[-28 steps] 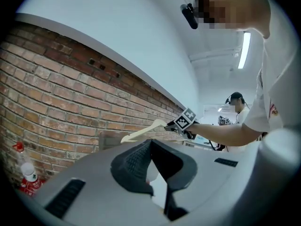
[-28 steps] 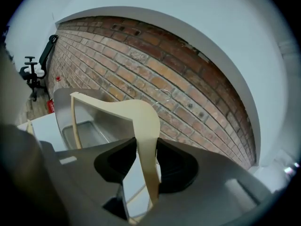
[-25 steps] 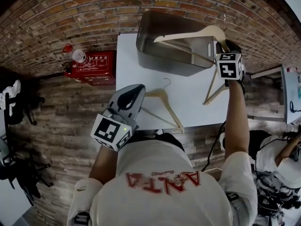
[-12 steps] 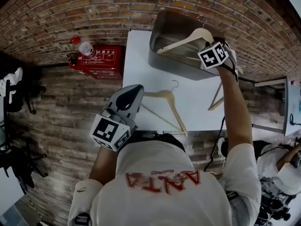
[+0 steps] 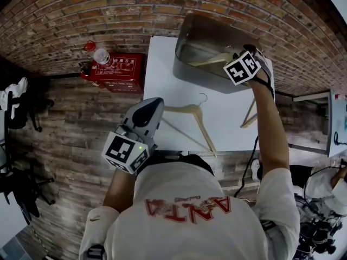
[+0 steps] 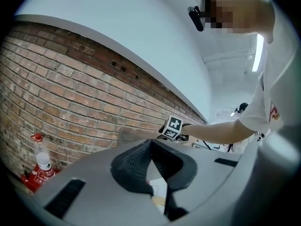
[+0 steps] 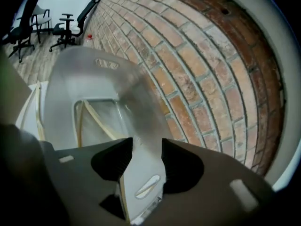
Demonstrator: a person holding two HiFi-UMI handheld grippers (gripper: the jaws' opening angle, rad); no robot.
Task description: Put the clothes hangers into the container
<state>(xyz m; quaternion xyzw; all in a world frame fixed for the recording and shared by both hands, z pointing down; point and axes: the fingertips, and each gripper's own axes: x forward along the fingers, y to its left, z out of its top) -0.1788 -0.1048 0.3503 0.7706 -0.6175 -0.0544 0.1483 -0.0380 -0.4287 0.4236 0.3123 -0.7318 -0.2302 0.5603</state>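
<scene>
The jaws of my right gripper (image 7: 146, 142) stand apart, having just been opening, and grip nothing. Only the end wall of the grey translucent rectangular container (image 7: 84, 74) shows past them. The pale wooden clothes hanger (image 7: 99, 121) lies loose inside it, left of centre in that view. To finish cleanly, I judge I should lift straight up, clear of the rim, before swinging to the second wooden hanger (image 5: 249, 115) at centre right. My left gripper (image 6: 150, 145) is closed on nothing, beside a third hanger (image 5: 192, 115) on the white table (image 5: 162, 75).
</scene>
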